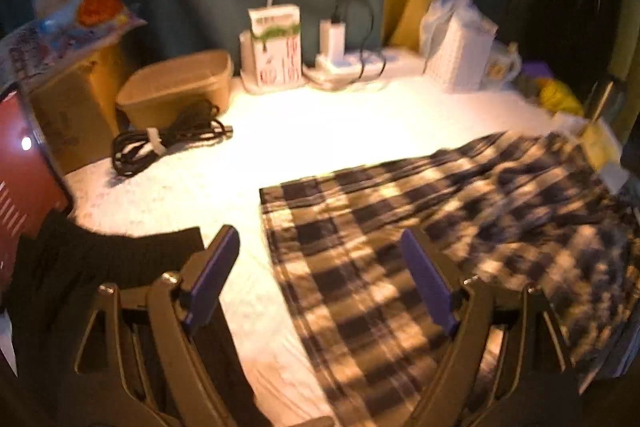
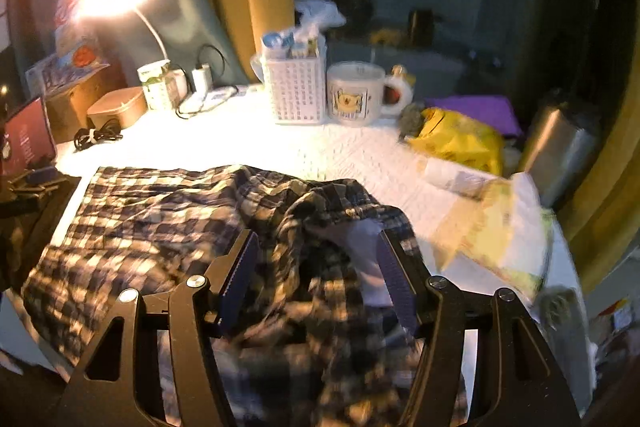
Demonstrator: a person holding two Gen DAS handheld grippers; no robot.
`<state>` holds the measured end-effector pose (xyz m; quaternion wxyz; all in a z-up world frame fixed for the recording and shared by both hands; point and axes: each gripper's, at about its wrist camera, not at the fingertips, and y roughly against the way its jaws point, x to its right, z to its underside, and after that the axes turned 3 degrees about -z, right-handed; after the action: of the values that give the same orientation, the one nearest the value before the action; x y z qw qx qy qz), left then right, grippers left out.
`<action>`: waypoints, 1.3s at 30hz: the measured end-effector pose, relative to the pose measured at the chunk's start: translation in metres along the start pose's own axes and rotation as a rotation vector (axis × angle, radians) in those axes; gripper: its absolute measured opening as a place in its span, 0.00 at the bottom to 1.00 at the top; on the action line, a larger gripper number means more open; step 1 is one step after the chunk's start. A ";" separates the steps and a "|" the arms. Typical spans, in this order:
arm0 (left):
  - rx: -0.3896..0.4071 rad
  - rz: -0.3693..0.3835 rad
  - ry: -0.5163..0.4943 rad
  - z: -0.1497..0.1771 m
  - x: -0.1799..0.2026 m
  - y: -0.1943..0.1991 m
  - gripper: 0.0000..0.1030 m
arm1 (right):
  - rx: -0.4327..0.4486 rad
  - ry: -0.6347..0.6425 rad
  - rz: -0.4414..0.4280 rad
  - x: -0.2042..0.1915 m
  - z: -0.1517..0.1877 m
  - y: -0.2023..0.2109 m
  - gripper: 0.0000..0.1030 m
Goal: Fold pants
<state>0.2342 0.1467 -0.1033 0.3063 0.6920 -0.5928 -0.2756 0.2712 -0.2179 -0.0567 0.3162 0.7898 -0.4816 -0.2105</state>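
Plaid pants (image 1: 420, 247) spread flat across the white desk (image 1: 320, 131), hem edge toward nine o'clock, bunched waist toward three. Left gripper (image 1: 320, 283) and right gripper (image 2: 316, 275) poised above, fingers apart, empty, likely lining up for a grasp.

Left gripper (image 1: 320, 255), jaws spread wide, poised above the hem of checked pants (image 1: 420, 227) lying on a lamplit white table (image 1: 300, 131)

Left claw (image 1: 322, 283), right claw (image 2: 318, 281): black linkage arms, silver screws, ribbed blue pads.
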 end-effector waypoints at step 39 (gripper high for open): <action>-0.085 0.145 -0.013 -0.018 0.005 -0.075 0.15 | -0.162 -0.059 -0.095 0.031 -0.039 -0.077 0.05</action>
<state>0.2968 0.1519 -0.1476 0.3508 0.6320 -0.6309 -0.2820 0.3582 -0.2087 -0.0835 0.3545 0.7771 -0.4339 -0.2867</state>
